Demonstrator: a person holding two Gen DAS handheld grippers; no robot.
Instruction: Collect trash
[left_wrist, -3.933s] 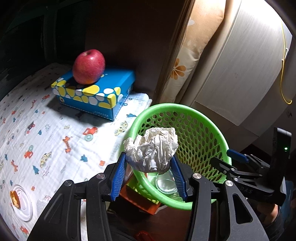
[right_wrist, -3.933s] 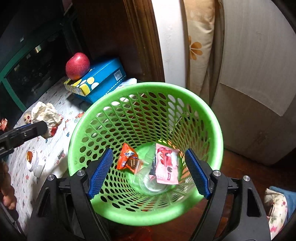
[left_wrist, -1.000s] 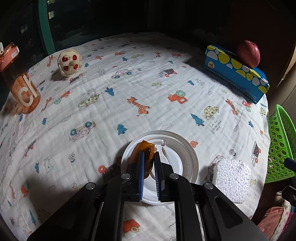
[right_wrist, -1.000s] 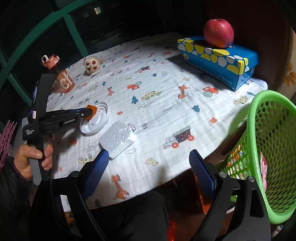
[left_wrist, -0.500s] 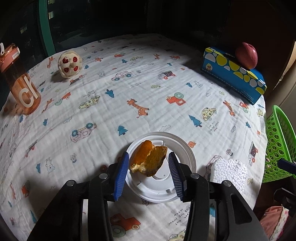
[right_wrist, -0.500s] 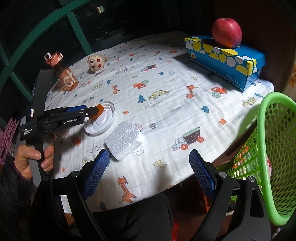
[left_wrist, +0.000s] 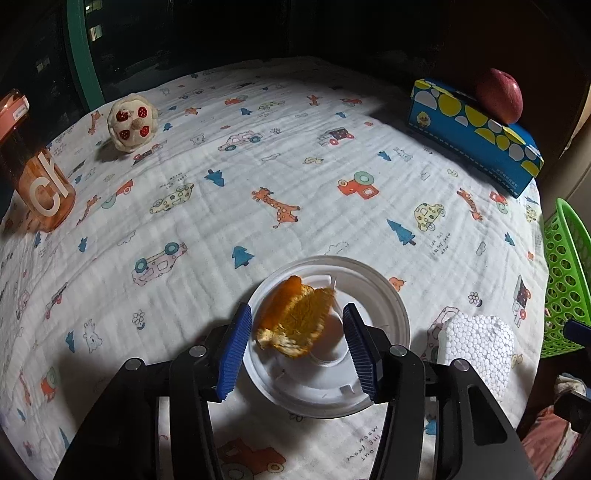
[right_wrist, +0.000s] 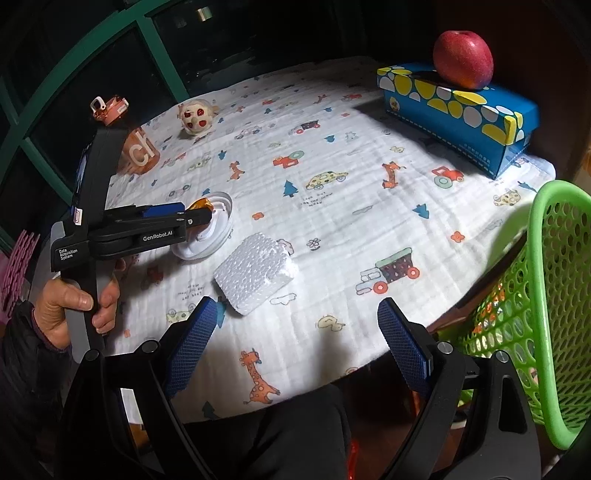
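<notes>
An orange peel (left_wrist: 295, 321) lies on a white plastic lid (left_wrist: 365, 295) on the patterned tablecloth. My left gripper (left_wrist: 297, 349) is open, its blue pads on either side of the peel without touching it; it also shows in the right wrist view (right_wrist: 195, 216) over the lid (right_wrist: 218, 236). A white foam block (left_wrist: 476, 350) lies right of the lid, also seen in the right wrist view (right_wrist: 256, 271). My right gripper (right_wrist: 295, 354) is open and empty above the table's near edge. The green mesh basket (right_wrist: 546, 314) stands off the table's right edge.
A blue tissue box (right_wrist: 458, 114) with a red apple (right_wrist: 463, 59) on it sits at the far right. An orange bottle (left_wrist: 33, 173) and a small plush toy (left_wrist: 131, 123) stand at the far left. The basket rim (left_wrist: 569, 266) shows at the left wrist view's right edge.
My left gripper, shut on the peel a second ago, has opened wide and the peel lies free on the lid. My right gripper has drifted slightly towards the table.
</notes>
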